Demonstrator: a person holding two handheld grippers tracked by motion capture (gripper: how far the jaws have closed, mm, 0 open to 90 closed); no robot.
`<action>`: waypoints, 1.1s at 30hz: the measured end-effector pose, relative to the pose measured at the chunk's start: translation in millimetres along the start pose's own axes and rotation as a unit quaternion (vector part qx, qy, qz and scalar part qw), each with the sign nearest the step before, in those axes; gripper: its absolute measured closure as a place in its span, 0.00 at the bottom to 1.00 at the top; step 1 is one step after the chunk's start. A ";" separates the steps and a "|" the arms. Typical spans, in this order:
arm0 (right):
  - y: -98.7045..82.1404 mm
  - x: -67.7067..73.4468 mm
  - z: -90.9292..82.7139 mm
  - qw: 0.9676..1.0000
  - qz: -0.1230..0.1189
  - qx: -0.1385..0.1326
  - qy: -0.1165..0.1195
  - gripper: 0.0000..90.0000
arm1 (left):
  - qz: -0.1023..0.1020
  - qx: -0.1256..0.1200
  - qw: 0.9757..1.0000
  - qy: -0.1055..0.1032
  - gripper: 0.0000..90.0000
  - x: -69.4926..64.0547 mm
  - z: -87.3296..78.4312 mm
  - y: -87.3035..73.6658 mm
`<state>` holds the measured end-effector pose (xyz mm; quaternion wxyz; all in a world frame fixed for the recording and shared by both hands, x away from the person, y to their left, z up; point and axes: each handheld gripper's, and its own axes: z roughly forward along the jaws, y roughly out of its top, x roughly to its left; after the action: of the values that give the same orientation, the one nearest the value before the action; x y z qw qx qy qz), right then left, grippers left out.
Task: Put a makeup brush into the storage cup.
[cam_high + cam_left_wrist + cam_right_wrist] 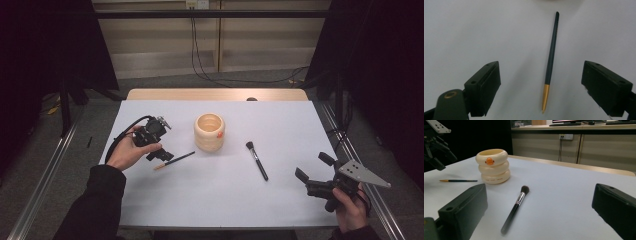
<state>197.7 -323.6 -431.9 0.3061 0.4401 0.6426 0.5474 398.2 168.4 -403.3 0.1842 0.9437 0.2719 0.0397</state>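
Left gripper (162, 154) over pencil (174, 160); cup (209, 132) beside.

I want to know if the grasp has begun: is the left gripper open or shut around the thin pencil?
Open. The left gripper hangs over the pencil, which lies flat on the table, with clear gaps on both sides.

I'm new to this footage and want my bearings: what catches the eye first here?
A cream ringed holder with an orange spot stands mid-table. Left of it lies a thin dark pencil with a gold end; the left tool hangs just above it, jaws apart, nothing gripped. Right of the holder lies a black makeup brush, and the right tool waits open near the table's right edge.
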 end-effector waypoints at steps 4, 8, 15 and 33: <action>0.0 1.3 0.7 1.000 -0.001 -0.001 0.001 0.00 | 0.003 0.036 0.999 -0.008 0.22 1.1 6.7 -0.6; -0.2 0.0 0.7 1.000 -0.005 0.002 0.003 0.00 | 0.006 0.059 0.998 -0.010 0.27 -1.2 14.3 -0.1; -0.6 -0.4 0.9 1.000 -0.003 0.003 -0.003 0.00 | 0.033 0.090 0.995 -0.025 0.29 -4.7 23.7 1.1; -0.7 0.0 1.1 1.000 -0.006 0.002 0.000 0.00 | 0.030 0.085 0.995 -0.036 0.72 -2.9 31.7 -10.1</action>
<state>198.6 -323.1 -432.8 0.3086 0.4364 0.6464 0.5445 396.2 164.4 -436.4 0.1113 0.9645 0.2390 -0.0122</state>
